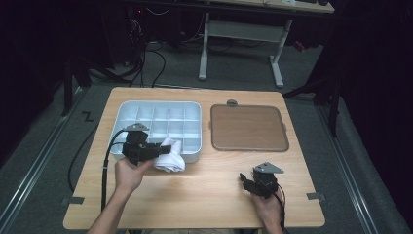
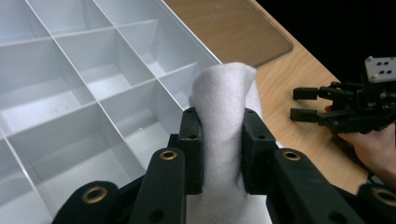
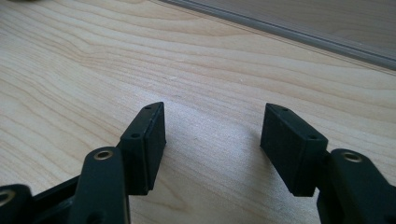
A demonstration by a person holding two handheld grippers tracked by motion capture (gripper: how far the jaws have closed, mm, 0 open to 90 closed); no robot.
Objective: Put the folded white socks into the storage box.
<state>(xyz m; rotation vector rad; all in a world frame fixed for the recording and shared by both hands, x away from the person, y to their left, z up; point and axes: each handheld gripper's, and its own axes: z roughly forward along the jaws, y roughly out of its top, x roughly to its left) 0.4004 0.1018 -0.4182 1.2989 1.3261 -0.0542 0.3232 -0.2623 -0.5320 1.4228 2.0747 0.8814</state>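
A white cloth (image 1: 170, 155) hangs bunched at the near right corner of the white divided tray (image 1: 127, 108). My left gripper (image 1: 160, 149) is shut on it; in the left gripper view the cloth (image 2: 223, 116) is pinched between both pads and rises above them, over the tray's compartments (image 2: 84, 93). My right gripper (image 1: 245, 183) rests low near the table's front right, held by a hand. Its jaws stand open in the right gripper view (image 3: 212, 140), with bare wood between them. The right gripper (image 2: 299, 103) also appears far off in the left gripper view.
A brown flat tray (image 1: 248, 127) with a grey rim lies right of the white tray; its edge (image 3: 289, 32) crosses the top of the right gripper view. The wooden table (image 1: 204, 190) ends near both hands. A desk frame and cables stand on the floor beyond.
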